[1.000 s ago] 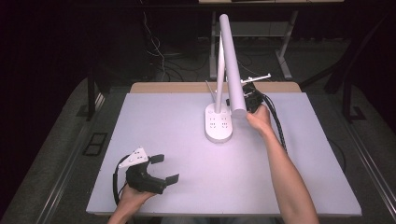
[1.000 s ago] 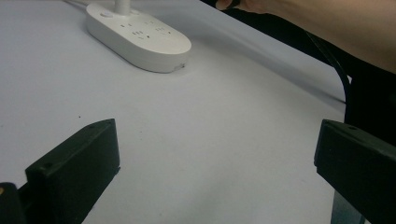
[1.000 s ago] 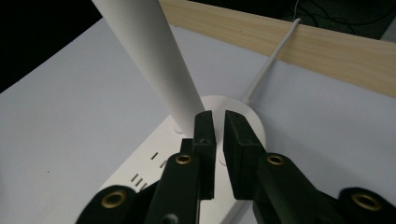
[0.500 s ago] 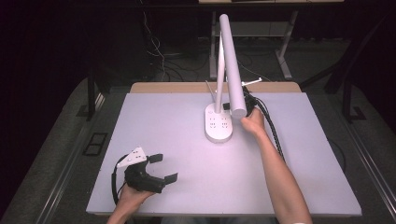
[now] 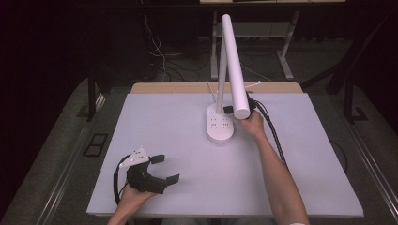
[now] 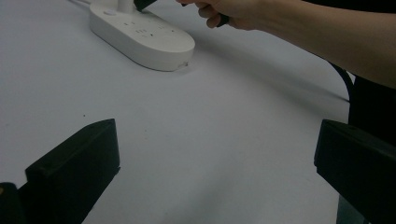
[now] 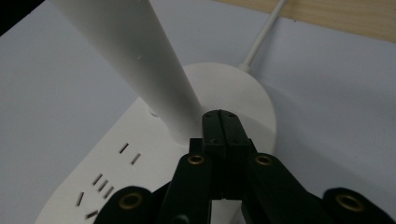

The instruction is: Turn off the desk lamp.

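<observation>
Where the white desk lamp [image 5: 220, 123] stands toward the far middle of the table [image 5: 178, 122], its oval base carries rows of socket slots on top, seen in the right gripper view as short paired and triple slits [image 7: 100, 179]; no brand, label or legible writing can be made out on it. A round white stem [image 7: 140, 56] rises from the rear of the base, and a long white tube head [image 5: 234, 65] slants from high at the back down to an end just above the right hand. A white cord [image 7: 261, 39] leaves the back of the base toward the wooden strip at the table's far edge. Right tool [image 7: 223, 122]: jaws fully closed against each other, nothing between them, tips close against the foot of the stem over the base; whether they touch it cannot be told. A black cable trails from it along the forearm. Left tool [image 5: 164, 168]: resting on the near left of the table, well apart from the lamp, jaws spread wide and holding nothing. No containers are present on the table.
</observation>
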The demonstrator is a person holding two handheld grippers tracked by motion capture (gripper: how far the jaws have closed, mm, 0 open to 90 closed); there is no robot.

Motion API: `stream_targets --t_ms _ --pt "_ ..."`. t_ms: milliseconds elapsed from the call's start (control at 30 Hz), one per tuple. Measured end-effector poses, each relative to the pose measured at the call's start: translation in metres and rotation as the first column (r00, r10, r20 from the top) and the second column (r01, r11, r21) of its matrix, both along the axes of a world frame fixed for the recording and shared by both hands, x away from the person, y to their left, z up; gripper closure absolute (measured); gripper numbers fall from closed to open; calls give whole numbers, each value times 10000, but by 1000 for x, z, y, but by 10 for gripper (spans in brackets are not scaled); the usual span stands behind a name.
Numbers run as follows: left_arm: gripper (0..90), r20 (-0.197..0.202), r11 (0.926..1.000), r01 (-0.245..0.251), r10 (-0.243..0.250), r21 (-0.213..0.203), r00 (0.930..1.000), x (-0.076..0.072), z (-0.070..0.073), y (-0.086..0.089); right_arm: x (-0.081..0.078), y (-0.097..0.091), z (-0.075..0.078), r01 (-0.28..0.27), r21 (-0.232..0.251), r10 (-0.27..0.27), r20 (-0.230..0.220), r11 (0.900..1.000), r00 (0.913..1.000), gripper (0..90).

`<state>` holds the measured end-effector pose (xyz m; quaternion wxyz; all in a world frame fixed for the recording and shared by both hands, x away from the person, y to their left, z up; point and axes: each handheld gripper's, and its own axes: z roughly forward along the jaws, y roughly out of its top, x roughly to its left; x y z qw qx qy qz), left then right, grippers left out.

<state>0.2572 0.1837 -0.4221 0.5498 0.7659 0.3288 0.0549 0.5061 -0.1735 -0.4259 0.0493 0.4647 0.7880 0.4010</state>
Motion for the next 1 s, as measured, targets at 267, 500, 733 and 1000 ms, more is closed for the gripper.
stream_targets --t_ms 267,500,733,1000 --pt "0 18 10000 -7 7 -54 10000 -1 1 0 -2 3 1 72 -290 -69 90 9996 9999 900" --pt "0 29 10000 6 -6 -68 10000 -2 1 1 -1 3 2 85 -323 -84 18 9994 10000 900" --pt "0 -14 10000 -32 32 -73 10000 -1 0 1 0 3 3 106 -148 -106 -20 9998 9999 900" --pt "0 -21 10000 9 -9 -45 10000 -2 0 0 -1 3 2 109 -289 -107 84 9995 9999 900"
